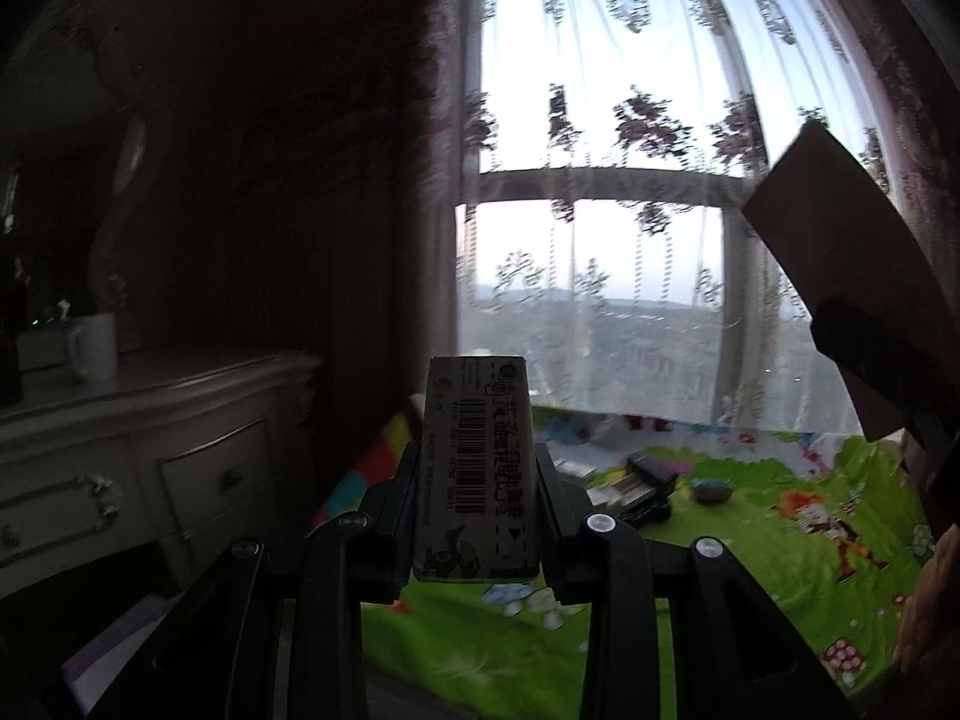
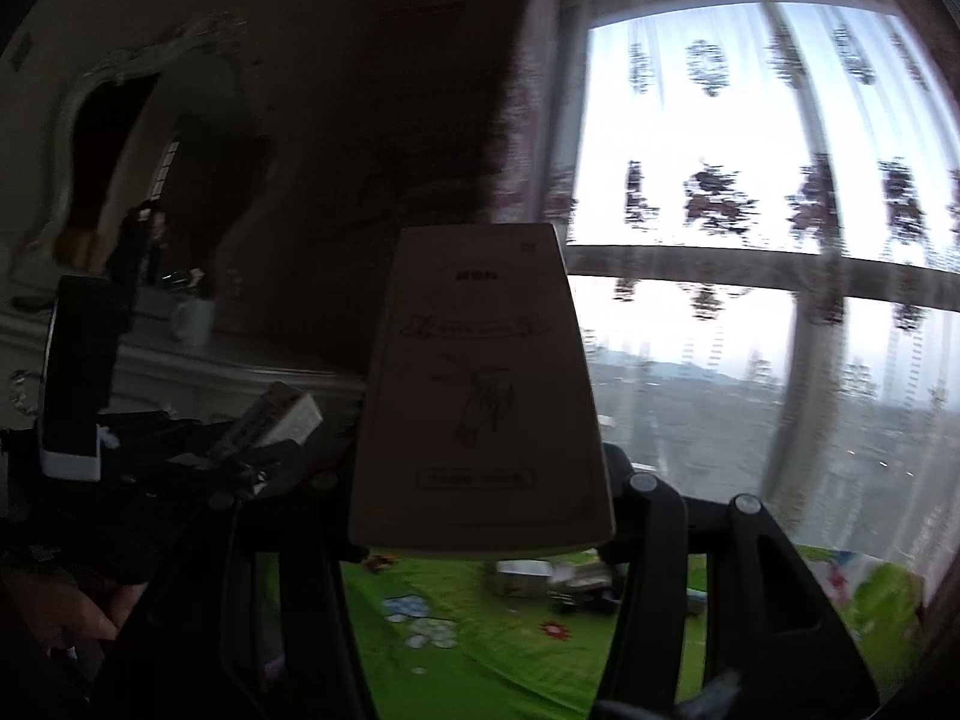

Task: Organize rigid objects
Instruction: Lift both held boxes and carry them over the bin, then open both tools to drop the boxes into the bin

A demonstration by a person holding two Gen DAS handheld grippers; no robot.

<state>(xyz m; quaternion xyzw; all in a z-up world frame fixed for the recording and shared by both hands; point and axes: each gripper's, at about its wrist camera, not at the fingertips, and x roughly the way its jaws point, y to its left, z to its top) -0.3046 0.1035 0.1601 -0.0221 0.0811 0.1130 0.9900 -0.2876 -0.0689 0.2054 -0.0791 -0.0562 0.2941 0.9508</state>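
My left gripper is shut on a narrow grey box with a barcode, held upright in the air. My right gripper is shut on a wider beige box with a line drawing on its face, also upright. In the left wrist view the beige box shows at the right edge, tilted, in the dark right gripper. The right wrist view shows the left gripper at the left with the narrow box.
A green cartoon play mat lies below, with several small boxes near the window. A pale dresser with a white mug stands at the left. Sheer flowered curtains cover the window. A hand shows at lower left.
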